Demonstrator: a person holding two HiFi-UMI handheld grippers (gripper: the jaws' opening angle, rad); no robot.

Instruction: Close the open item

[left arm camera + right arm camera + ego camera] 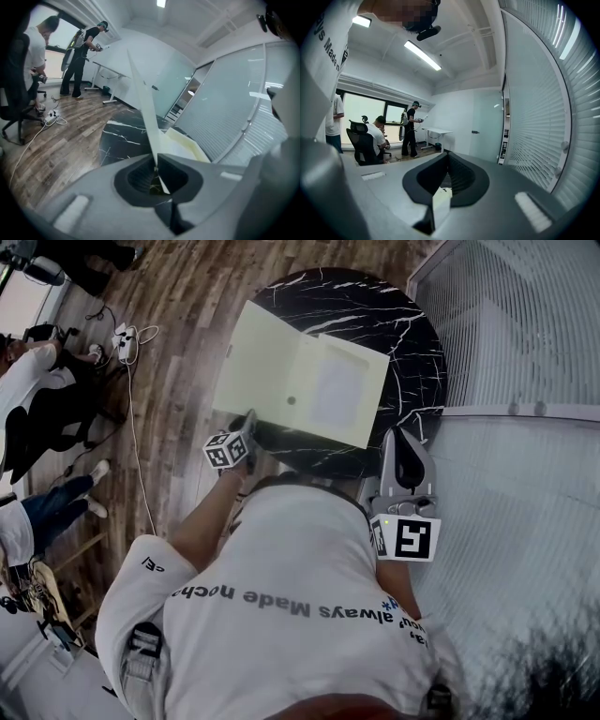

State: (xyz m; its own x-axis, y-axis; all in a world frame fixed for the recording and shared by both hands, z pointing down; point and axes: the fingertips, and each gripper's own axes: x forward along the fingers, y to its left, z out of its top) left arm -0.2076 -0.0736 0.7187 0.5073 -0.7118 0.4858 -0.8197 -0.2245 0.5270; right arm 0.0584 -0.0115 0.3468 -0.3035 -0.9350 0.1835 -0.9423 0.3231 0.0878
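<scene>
Your pale yellow file box (314,385) lies open on the black marble counter (417,343). Its raised lid (143,103) is pinched at the near edge by your left tongs (249,420), and in the left gripper view it rises edge-on from them. Your right tongs (405,442) are closed on nothing, just beside the box's near right corner. Your shirt (300,615) reads "always Made".

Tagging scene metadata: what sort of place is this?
Probably an open office: ribbed glass partition walls, a white desk near the window, and a black office chair with someone seated in it.
</scene>
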